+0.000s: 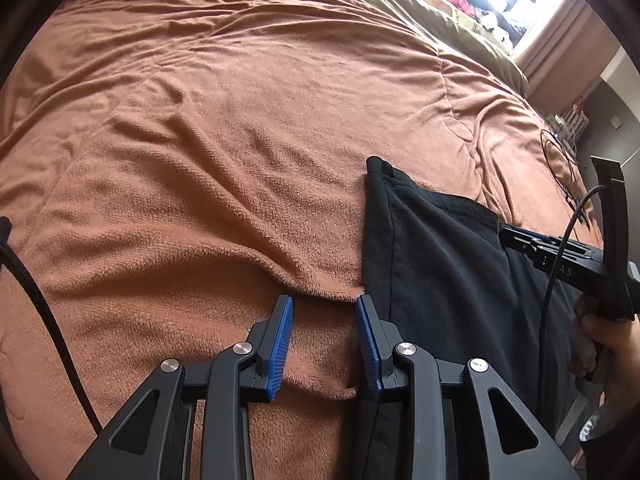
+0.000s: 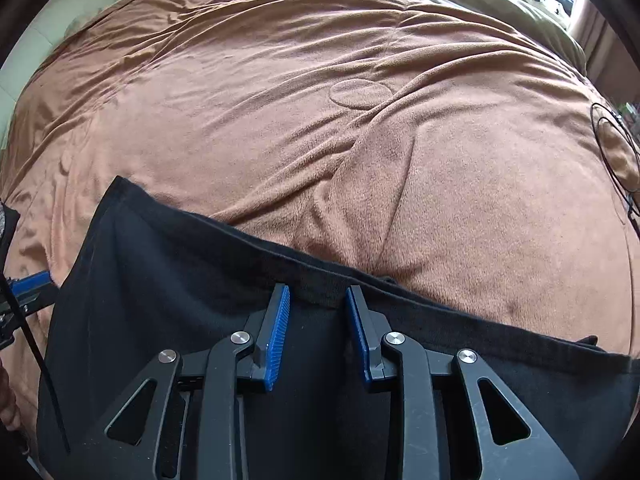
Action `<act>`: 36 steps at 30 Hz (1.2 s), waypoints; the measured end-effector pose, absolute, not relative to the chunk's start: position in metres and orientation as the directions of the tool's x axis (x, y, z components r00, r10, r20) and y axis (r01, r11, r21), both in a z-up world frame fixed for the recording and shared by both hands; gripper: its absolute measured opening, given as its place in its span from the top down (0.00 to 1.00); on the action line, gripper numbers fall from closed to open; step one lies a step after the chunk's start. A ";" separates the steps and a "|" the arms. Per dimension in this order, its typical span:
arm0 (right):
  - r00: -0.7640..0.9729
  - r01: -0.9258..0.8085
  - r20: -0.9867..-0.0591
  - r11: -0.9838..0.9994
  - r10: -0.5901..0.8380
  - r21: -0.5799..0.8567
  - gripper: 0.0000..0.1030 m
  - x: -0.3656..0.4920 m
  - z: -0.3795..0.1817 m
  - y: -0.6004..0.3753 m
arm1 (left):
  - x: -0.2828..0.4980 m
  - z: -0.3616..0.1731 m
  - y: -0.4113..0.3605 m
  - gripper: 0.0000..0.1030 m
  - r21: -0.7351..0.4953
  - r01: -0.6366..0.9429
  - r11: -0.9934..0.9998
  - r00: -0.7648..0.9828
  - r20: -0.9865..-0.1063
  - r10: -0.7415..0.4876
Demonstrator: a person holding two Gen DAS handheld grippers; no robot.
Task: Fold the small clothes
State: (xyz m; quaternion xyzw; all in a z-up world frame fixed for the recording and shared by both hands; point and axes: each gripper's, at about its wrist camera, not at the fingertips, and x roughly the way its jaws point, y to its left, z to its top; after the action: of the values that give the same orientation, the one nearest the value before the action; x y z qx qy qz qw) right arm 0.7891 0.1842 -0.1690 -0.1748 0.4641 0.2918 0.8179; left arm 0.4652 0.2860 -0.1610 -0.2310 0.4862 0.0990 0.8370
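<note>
Left wrist view
Left gripper (image 1: 324,312): its 2 blue fingers (image 1: 280,344) are standing apart, released, over the brown blanket (image 1: 200,140) on the bed.
Black garment (image 1: 440,264): lying flat, its left edge just beside the right finger.
Right gripper (image 1: 505,236): hovering over the garment's right part.

Right wrist view
Right gripper (image 2: 318,296): fingers are parted, gripping nothing, above the black garment (image 2: 168,280) near its far hem.
Blanket (image 2: 320,120): spreading beyond.

A bed (image 1: 200,128) covered by a rumpled rust-brown fleece blanket (image 2: 400,184) carries a flat black cotton garment (image 1: 448,264), a thin black looped cable (image 2: 616,160) and an olive-green quilt (image 1: 400,4) farther back
</note>
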 end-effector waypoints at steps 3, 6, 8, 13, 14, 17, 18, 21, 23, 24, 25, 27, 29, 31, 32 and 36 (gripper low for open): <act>0.414 -0.632 -0.860 0.774 0.298 -0.037 0.75 0.794 -0.166 0.193 | 0.458 -0.160 0.286 0.67 -0.316 -0.412 0.855 0.505 -0.860 -0.074; 0.418 -0.607 -0.852 0.795 0.316 -0.003 0.75 0.795 -0.156 0.186 | 0.448 -0.157 0.283 0.67 -0.328 -0.418 0.847 0.505 -0.859 -0.083; 0.411 -0.610 -0.844 0.792 0.345 0.027 0.75 0.786 -0.146 0.173 | 0.442 -0.155 0.279 0.66 -0.325 -0.415 0.849 0.504 -0.860 -0.083; 0.426 -0.617 -0.836 0.787 0.347 0.012 0.74 0.764 -0.130 0.134 | 0.424 -0.150 0.270 0.65 -0.345 -0.417 0.841 0.509 -0.855 -0.099; 0.423 -0.615 -0.836 0.789 0.349 0.019 0.72 0.758 -0.127 0.123 | 0.419 -0.149 0.268 0.65 -0.347 -0.416 0.841 0.510 -0.854 -0.101; 0.403 -0.609 -0.842 0.792 0.360 0.047 0.61 0.742 -0.121 0.095 | 0.404 -0.147 0.259 0.65 -0.357 -0.413 0.838 0.512 -0.852 -0.111; 0.407 -0.606 -0.840 0.794 0.359 0.046 0.59 0.736 -0.119 0.084 | 0.399 -0.146 0.256 0.65 -0.358 -0.413 0.837 0.510 -0.853 -0.113; 0.416 -0.600 -0.833 0.798 0.364 0.049 0.54 0.716 -0.112 0.056 | 0.384 -0.146 0.250 0.63 -0.369 -0.413 0.833 0.510 -0.851 -0.124; 0.406 -0.598 -0.833 0.799 0.375 0.067 0.51 0.701 -0.111 0.034 | 0.373 -0.146 0.246 0.59 -0.376 -0.418 0.827 0.511 -0.850 -0.129; 0.399 -0.596 -0.835 0.799 0.378 0.077 0.50 0.694 -0.111 0.023 | 0.367 -0.147 0.243 0.58 -0.376 -0.421 0.826 0.509 -0.851 -0.128; 0.396 -0.593 -0.837 0.801 0.376 0.079 0.50 0.687 -0.113 0.013 | 0.363 -0.147 0.241 0.58 -0.376 -0.422 0.825 0.507 -0.852 -0.129; 0.407 -0.586 -0.839 0.808 0.361 0.063 0.50 0.673 -0.112 -0.007 | 0.351 -0.150 0.234 0.58 -0.376 -0.426 0.823 0.502 -0.855 -0.131; 0.421 -0.581 -0.840 0.813 0.342 0.040 0.50 0.656 -0.115 -0.025 | 0.340 -0.154 0.228 0.58 -0.376 -0.431 0.820 0.495 -0.859 -0.134; 0.428 -0.575 -0.843 0.818 0.327 0.025 0.50 0.640 -0.119 -0.041 | 0.329 -0.158 0.223 0.57 -0.378 -0.436 0.817 0.494 -0.859 -0.134; 0.436 -0.572 -0.842 0.820 0.316 0.012 0.50 0.633 -0.120 -0.045 | 0.324 -0.160 0.220 0.55 -0.377 -0.440 0.815 0.494 -0.860 -0.131; 0.498 -0.537 -0.828 0.841 0.255 -0.064 0.50 0.602 -0.129 -0.069 | 0.305 -0.162 0.210 0.55 -0.377 -0.444 0.813 0.503 -0.855 -0.122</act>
State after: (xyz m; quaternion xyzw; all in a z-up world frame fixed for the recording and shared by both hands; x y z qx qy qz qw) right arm 0.6022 -0.0688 -0.1286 -0.1590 0.4433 0.2329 0.8509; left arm 0.3053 0.2101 -0.1617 -0.2895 0.4885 0.0985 0.8172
